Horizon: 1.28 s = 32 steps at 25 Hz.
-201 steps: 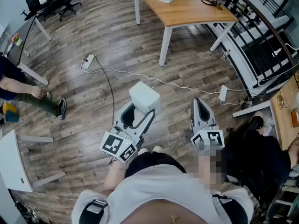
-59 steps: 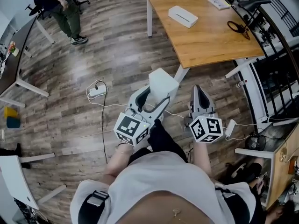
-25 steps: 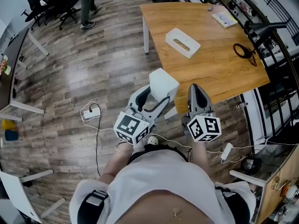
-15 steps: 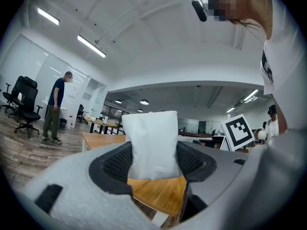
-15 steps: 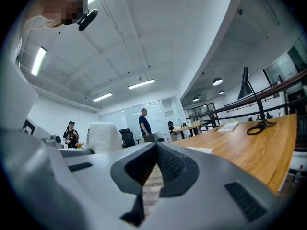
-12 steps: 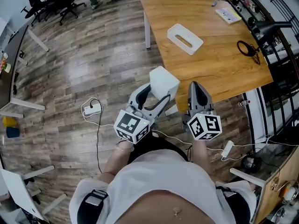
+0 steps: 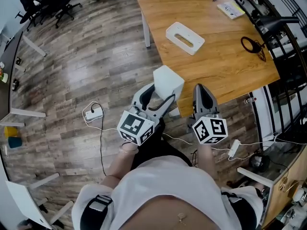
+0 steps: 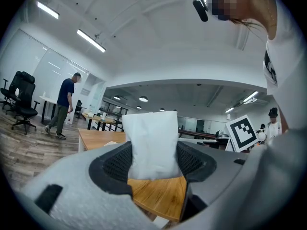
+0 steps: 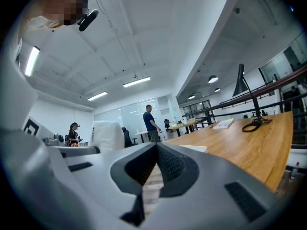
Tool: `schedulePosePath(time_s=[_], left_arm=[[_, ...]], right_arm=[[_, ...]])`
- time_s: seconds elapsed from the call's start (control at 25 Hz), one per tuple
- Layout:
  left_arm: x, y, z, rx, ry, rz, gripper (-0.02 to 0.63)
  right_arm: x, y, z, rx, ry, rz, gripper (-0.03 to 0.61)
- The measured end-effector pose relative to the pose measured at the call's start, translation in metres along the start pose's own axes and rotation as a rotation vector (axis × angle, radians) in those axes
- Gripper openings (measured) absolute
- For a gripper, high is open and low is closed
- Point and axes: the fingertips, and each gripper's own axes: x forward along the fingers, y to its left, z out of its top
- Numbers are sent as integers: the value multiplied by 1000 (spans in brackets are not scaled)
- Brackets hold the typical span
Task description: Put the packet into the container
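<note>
Between the left tool's (image 7: 163,95) textured black pads, a soft white packet (image 7: 168,82) is clamped, its lower end hidden. The right tool (image 7: 202,89) is closed on nothing. Beyond, on the smooth wooden worktop (image 7: 225,66), lies the flat white rectangular container (image 7: 184,38); its oblong slot's inside cannot be seen.

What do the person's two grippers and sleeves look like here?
The left gripper and right gripper are light grey shells with black ribbed pads, each bearing a cube of black-and-white square markers. The person wears a white short-sleeved top.
</note>
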Motion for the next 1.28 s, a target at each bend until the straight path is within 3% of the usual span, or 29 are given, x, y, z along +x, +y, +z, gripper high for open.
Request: schedulePosePath(time_s=[0.76, 1.08, 1.28], left_arm=[[125, 56, 5, 6, 76, -126, 293], [172, 85, -10, 66, 218, -214, 293], [204, 97, -11, 193, 301, -298, 293]], right_arm=[[96, -71, 25, 7, 2, -65, 11], [122, -95, 27, 25, 1, -83, 11], [131, -111, 25, 83, 6, -94, 11]])
